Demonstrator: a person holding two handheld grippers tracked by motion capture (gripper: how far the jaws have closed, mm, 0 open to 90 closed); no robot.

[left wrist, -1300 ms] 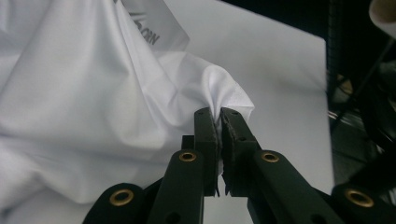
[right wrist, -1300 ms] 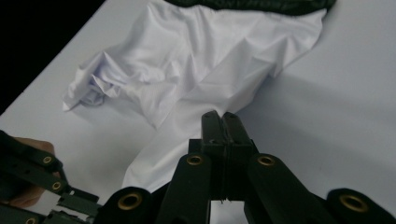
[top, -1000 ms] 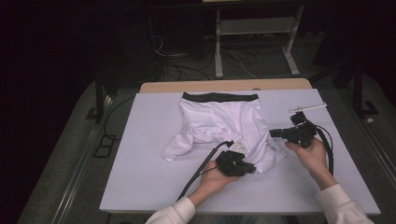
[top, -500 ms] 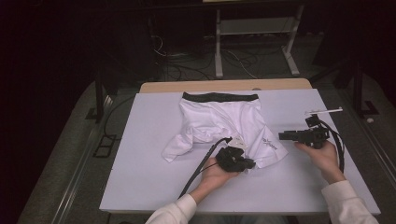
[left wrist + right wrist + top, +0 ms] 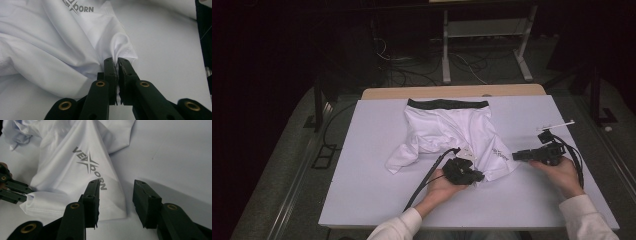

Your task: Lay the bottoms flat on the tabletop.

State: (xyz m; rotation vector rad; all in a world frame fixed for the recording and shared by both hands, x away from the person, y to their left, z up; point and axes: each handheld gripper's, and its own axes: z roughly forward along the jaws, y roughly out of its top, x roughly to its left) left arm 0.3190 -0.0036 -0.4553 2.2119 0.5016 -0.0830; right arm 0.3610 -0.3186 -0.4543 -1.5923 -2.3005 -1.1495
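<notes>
White shorts (image 5: 447, 127) with a black waistband (image 5: 447, 104) lie crumpled on the white table (image 5: 377, 190). My left gripper (image 5: 476, 176) rests at their near edge, shut on a fold of the hem (image 5: 120, 47) that bunches up between its jaws (image 5: 117, 61). My right gripper (image 5: 515, 156) lies just right of the printed leg, pointing left at it. Its jaws (image 5: 116, 186) have just been opening and stand apart; the leg's hem corner (image 5: 117, 212) lies under the gap, unpinched. The logo (image 5: 90, 166) sits just beyond the right gripper's left jaw.
A black cable (image 5: 427, 177) trails from the left gripper toward the near edge. A wooden tabletop edge (image 5: 452, 91) shows behind the white sheet. Beyond it stand a metal frame (image 5: 484, 35) and floor cables (image 5: 412, 75). Bare table lies left and right of the shorts.
The right gripper has let go of the shorts' right leg and drawn back to the right and lower, its jaws now apart. The left gripper has stayed put on the hem.
</notes>
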